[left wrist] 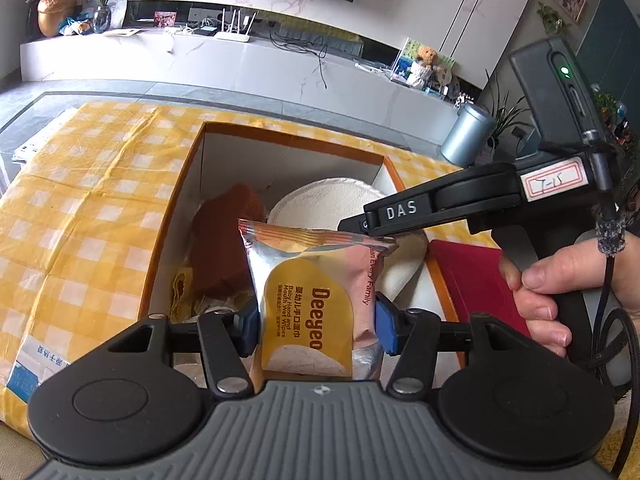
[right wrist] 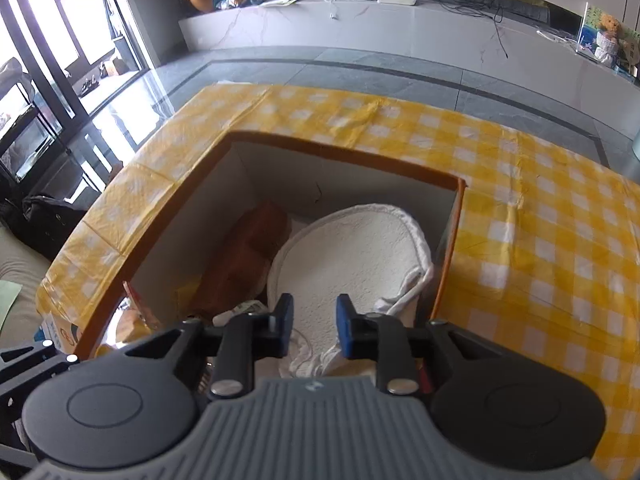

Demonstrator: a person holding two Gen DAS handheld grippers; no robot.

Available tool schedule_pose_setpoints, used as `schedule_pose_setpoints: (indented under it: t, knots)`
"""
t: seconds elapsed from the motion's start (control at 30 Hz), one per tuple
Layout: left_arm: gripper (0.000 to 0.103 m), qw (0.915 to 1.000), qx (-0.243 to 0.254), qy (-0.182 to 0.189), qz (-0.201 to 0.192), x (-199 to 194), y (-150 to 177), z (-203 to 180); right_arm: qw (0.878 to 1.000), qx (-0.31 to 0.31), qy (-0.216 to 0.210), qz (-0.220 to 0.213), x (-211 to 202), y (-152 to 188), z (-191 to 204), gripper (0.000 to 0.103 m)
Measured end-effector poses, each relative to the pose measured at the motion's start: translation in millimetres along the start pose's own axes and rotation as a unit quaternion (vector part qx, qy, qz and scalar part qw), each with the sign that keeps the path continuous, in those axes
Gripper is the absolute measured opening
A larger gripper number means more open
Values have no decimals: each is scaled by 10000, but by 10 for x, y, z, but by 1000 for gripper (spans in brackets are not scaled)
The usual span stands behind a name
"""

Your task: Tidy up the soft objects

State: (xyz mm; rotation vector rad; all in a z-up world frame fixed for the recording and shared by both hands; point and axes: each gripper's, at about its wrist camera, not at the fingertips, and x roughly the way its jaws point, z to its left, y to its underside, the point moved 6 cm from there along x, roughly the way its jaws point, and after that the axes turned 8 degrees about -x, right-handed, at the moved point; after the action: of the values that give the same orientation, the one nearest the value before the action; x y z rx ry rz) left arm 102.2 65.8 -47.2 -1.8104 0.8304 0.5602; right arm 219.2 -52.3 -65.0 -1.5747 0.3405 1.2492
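Yellow-checked tablecloth point(right wrist: 520, 240) beneath an orange-rimmed cardboard box point(right wrist: 340, 152), open-topped. Inside, toward 12 o'clock, white fleecy pad point(right wrist: 352, 248); at its 9 o'clock, brown soft item point(right wrist: 244, 256). Over the box's near end, Deeyeo wet-wipes pack point(left wrist: 308, 312), upright, clamped by its sides in left gripper point(left wrist: 316, 320). Right gripper point(right wrist: 314, 330) with pads narrowly apart, gripping nothing, tips by the pack's 1 o'clock corner.

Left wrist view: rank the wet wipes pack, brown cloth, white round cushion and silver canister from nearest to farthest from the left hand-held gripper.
1. Wet wipes pack: clamped between the left hand-held gripper pads, over the box.
2. Brown cloth: inside the box, left.
3. White round cushion: inside the box, behind the pack; close to the cloth's rank.
4. Silver canister: on the floor, far right.
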Motion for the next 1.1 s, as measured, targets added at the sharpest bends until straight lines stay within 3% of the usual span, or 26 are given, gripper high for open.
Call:
schedule_pose_setpoints:
  t: [0.1, 0.17, 0.27, 0.5, 0.6, 0.87, 1.0, 1.03, 1.1]
  knots:
    - [77, 9993, -234, 122, -283, -92, -45, 36, 9994, -69, 206, 285, 250, 18, -13, 13]
    - [93, 9967, -412, 370, -594, -225, -112, 57, 9981, -95, 425, 447, 409, 35, -64, 0]
    - [95, 9925, -626, 475, -935, -403, -187, 137, 9968, 5, 502, 618, 546, 2, -88, 0]
    - [95, 9907, -920, -9, -1004, -448, -258, 322, 9931, 187, 425, 1079, 845, -40, -139, 0]
    - [95, 9894, -1115, 46, -927, -435, -269, 376, 9897, 222, -6, 1415, 1028, 28, -56, 0]
    - [95, 9911, -688, -196, -1126, -488, -237, 278, 9932, 416, -156, 1076, 978, 41, -70, 0]
    - [95, 9896, -370, -336, -1347, -514, -257, 166, 9965, 479, -321, 606, 651, 68, -84, 14]
    - [95, 9889, -295, -381, -1406, -525, -262, 138, 9970, 485, -390, 452, 534, 63, -91, 28]
    - [95, 9867, -85, -427, -1568, -556, -269, 72, 9977, 443, -513, 94, 274, 49, -81, 45]
